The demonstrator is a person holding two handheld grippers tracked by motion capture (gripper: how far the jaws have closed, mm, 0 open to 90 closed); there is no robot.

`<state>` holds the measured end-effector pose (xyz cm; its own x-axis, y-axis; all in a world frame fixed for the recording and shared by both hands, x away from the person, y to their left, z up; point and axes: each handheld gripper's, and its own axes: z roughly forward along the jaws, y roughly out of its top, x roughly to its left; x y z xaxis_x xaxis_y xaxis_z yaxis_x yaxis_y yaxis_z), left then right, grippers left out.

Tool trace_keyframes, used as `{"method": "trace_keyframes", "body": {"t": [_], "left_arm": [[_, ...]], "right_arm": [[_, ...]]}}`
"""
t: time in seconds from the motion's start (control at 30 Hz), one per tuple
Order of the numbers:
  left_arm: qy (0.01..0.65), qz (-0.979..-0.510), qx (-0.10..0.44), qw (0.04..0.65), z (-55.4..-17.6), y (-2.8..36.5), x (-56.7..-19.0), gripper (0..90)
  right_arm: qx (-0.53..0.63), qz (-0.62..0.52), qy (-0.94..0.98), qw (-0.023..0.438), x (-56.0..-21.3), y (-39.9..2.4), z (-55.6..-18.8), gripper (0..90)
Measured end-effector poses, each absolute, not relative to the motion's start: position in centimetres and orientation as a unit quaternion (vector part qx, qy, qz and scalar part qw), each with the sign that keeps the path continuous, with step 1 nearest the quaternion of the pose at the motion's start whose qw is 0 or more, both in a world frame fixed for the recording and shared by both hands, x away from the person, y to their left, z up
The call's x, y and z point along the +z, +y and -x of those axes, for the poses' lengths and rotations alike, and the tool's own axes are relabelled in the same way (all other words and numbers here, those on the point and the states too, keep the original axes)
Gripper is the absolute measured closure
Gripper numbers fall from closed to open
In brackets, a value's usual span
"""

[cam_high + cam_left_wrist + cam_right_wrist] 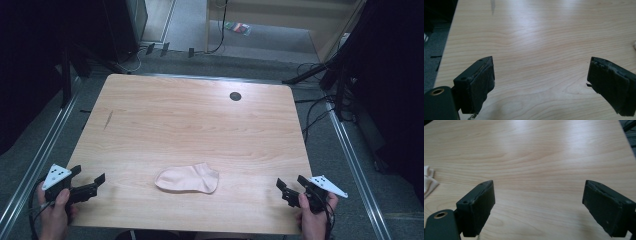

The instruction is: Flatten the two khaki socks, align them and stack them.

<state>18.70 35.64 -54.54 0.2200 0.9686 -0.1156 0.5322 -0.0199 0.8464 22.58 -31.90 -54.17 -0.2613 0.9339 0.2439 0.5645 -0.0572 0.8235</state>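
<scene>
A pale pink ankle sock [188, 178] lies flat on the wooden table [190, 120], near the front edge at the middle. My left gripper [91, 179] is held at the front left corner, open, with nothing between its jaws, well to the left of the sock. My right gripper [290, 186] is at the front right, also open and empty, to the right of the sock. In the left gripper view the left gripper [540, 82] is open over bare wood. The right gripper [539, 202] stands open in its own view, with the sock's edge [429, 181] at the far left.
A small dark round hole [235, 96] sits near the table's far edge, and a short dark mark [108, 120] at the left. Cables [312, 107] and stand legs lie on the grey floor around the table. A wooden shelf unit [280, 22] stands behind.
</scene>
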Motion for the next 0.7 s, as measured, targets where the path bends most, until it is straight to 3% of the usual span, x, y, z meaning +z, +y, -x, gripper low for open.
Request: {"method": "trace_keyframes", "body": {"t": [0.27, 0.7], "left_arm": [[0.577, -0.652, 0.294, 0.395, -18.2, 37.5, -54.7, 8.2], [0.599, -0.640, 0.264, 0.402, -19.0, 38.1, -55.3, 8.2]], "right_arm": [[0.444, -0.583, 0.648, 0.210, -54.7, -34.7, -21.3, 12.2], [0.443, -0.586, 0.648, 0.200, -55.0, -35.3, -20.8, 12.7]]}}
